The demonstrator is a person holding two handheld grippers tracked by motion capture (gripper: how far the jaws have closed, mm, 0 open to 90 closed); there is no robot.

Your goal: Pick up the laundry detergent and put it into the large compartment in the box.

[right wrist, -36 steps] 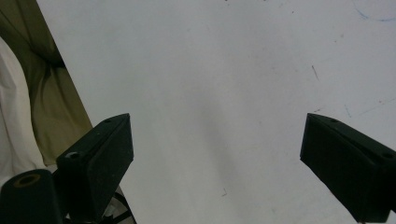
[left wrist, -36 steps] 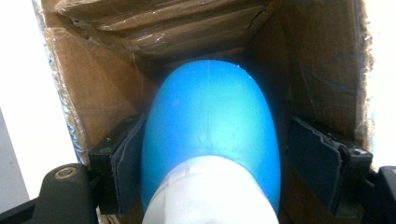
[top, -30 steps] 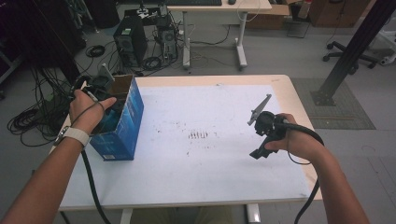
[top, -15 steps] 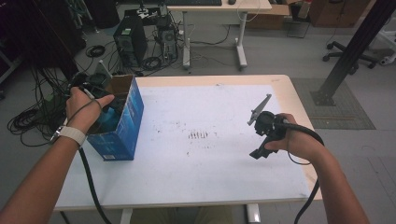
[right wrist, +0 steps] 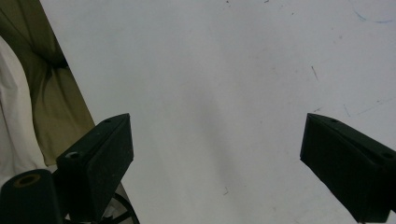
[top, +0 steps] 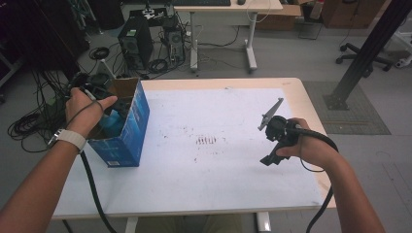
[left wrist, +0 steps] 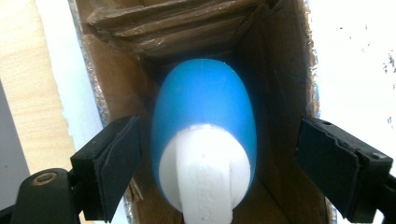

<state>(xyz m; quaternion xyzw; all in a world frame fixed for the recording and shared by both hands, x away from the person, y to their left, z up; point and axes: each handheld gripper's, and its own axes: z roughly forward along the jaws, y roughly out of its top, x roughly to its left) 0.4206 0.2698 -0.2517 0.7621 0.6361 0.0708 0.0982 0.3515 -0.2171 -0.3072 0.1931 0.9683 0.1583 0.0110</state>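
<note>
Cardboard walls of the blue box (top: 127, 131) stand at the left end of the bench (top: 218, 184) in the high view, and my left claw (top: 104, 99) hangs over its open top, my hand wrapped round the handle and the cable trailing down past the bench edge. Inside the box a bit of the blue bottle (top: 112, 124) shows. My right claw (top: 268, 148) rests well apart, near the right side of the bench, tilted down toward the white top.

Looking along my left claw (left wrist: 210, 168), I see the blue bottle (left wrist: 203, 116) lying in the brown inside of the box (left wrist: 280, 93), its white cap (left wrist: 205, 172) turned toward me. The jaws have just been opening; they now stand spread on either side of the bottle, with a gap between each pad and its skin, so nothing is pinched.

Looking along my right claw (right wrist: 215, 168), I find both jaws spread wide over the bare white bench (right wrist: 224, 70), nothing between them. A fold of cloth (right wrist: 56, 93) shows past the bench edge at the left.
</note>
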